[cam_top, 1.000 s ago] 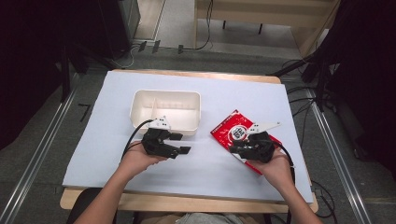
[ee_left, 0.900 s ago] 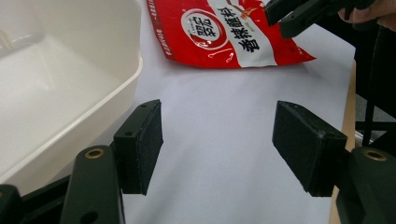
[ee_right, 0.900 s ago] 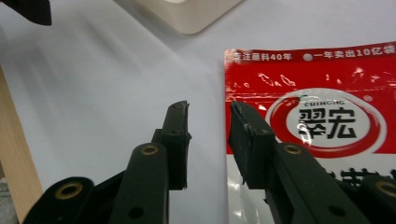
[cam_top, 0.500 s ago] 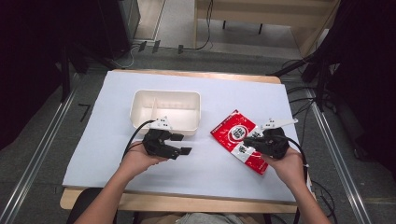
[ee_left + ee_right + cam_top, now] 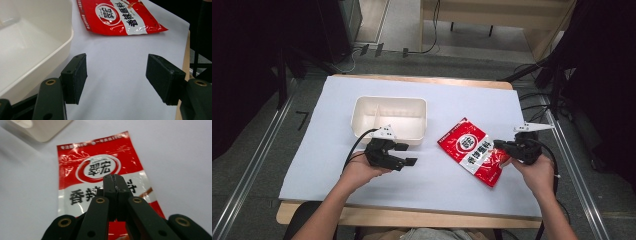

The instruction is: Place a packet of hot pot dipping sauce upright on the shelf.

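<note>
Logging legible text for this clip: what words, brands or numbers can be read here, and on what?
"翠宏": brand in the round emblem on the red sauce packet.
"香辣…": large black characters on the packet's white band; the rest is hidden by the right gripper.
Small white line along the packet's top edge: too blurred to read.
White tray: no text.

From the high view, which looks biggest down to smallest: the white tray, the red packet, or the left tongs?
1. White tray, clearly the largest.
2. Red packet, noticeably smaller than the tray.
3. Left tongs, smallest, though they sit nearer the camera than the tray, which flatters them slightly.
</note>
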A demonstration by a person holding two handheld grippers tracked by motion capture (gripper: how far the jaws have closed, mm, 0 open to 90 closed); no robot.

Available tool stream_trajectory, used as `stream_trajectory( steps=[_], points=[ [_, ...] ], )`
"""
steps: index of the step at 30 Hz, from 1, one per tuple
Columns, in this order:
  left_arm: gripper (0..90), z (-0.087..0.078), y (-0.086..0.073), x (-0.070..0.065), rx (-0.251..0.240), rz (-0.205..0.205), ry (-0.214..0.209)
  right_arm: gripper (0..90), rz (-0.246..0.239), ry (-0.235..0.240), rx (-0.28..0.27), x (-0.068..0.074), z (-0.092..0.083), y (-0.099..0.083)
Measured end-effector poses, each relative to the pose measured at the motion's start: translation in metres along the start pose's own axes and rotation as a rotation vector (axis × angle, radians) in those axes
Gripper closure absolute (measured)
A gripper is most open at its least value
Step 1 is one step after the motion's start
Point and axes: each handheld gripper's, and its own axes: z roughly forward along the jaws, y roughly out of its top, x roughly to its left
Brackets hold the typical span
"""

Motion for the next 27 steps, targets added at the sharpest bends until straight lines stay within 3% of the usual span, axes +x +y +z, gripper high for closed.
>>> stream_trajectory(
  steps=[10,18,22,27],
  points=[
    [34.4,0.003,0.001,-0.003,0.002,0.012,-0.003,90.0,0.030,-0.065,0.048,-0.026,0.019,0.000],
    [34.5,0.003,0.001,-0.002,-0.004,0.012,-0.004,90.0,0.097,-0.133,0.120,-0.057,0.033,-0.009],
    [34.5,0.003,0.000,-0.003,0.004,0.016,-0.006,90.0,0.083,-0.164,0.143,-0.065,0.036,-0.013],
    [34.5,0.002,0.000,-0.003,0.000,0.012,-0.005,90.0,0.109,-0.154,0.177,-0.071,0.040,-0.019]
  ],
)
